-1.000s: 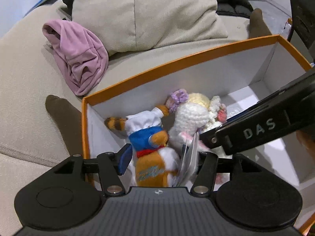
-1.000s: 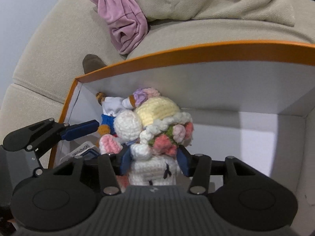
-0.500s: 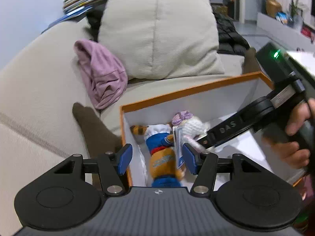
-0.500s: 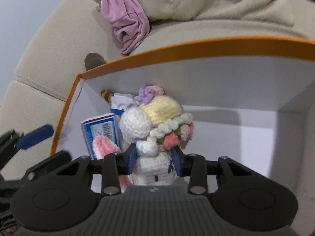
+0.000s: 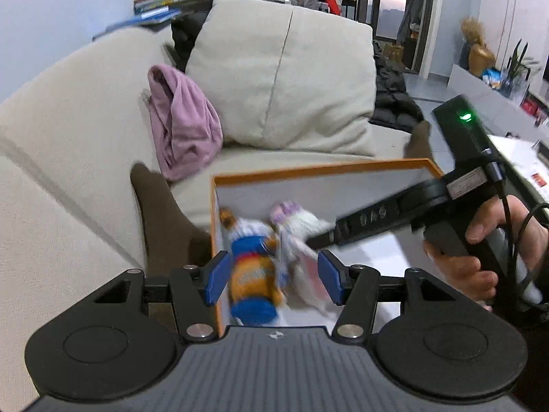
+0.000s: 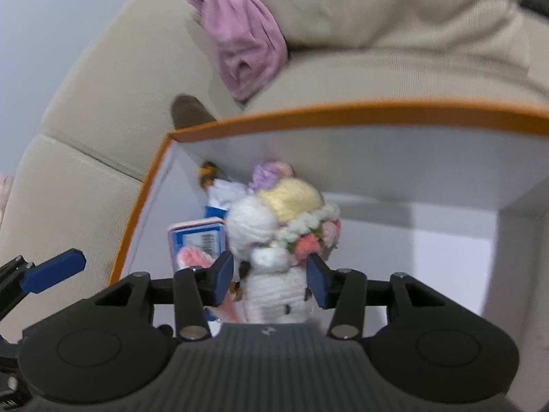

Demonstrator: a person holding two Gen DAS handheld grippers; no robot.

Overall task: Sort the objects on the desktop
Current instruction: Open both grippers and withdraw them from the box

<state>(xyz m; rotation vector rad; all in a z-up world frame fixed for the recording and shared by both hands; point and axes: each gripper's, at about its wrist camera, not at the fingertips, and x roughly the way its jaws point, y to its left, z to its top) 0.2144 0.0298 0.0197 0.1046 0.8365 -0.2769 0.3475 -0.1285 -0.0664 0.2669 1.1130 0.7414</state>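
Left gripper (image 5: 273,279) has been pulled up and back from the orange-rimmed box (image 5: 322,169), jaws released and empty, with the orange plush (image 5: 252,274) left lying at the box's 9 o'clock side. Right gripper (image 6: 268,279) jaws have just been reopened around the crocheted doll (image 6: 274,257), so the doll is judged deposited in the box, centre-left beside the plush. Pad contact with the doll cannot be told through the blur; the doll's base is hidden, and the blue-and-white card (image 6: 197,237) behind it is half covered.
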